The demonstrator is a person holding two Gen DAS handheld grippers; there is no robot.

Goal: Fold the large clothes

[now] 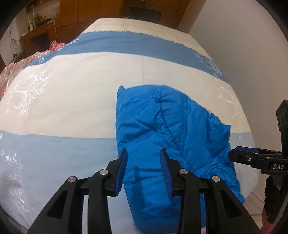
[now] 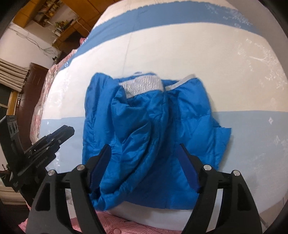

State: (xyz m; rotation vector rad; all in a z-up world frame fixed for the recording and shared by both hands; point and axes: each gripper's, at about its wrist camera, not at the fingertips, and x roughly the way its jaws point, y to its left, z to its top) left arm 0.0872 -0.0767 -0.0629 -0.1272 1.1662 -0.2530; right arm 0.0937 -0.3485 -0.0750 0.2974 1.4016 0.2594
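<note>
A bright blue padded jacket (image 1: 158,136) lies bunched and partly folded on the bed near its front edge. It also shows in the right wrist view (image 2: 149,129), with a silver-white collar band (image 2: 142,85) at its far side. My left gripper (image 1: 143,158) is open and empty, its fingers hovering over the jacket's near left part. My right gripper (image 2: 144,153) is open and empty over the jacket's near middle. In the left wrist view the right gripper (image 1: 234,153) shows from the side at the jacket's right edge. The left gripper (image 2: 70,130) shows at the left of the right wrist view.
The bed cover (image 1: 72,108) is cream with dark and light blue bands. Pink fabric (image 1: 21,64) lies along the bed's left side and below its front edge (image 2: 115,225). A white wall (image 1: 243,45) runs along the right. Wooden cabinets (image 1: 81,16) stand beyond the bed.
</note>
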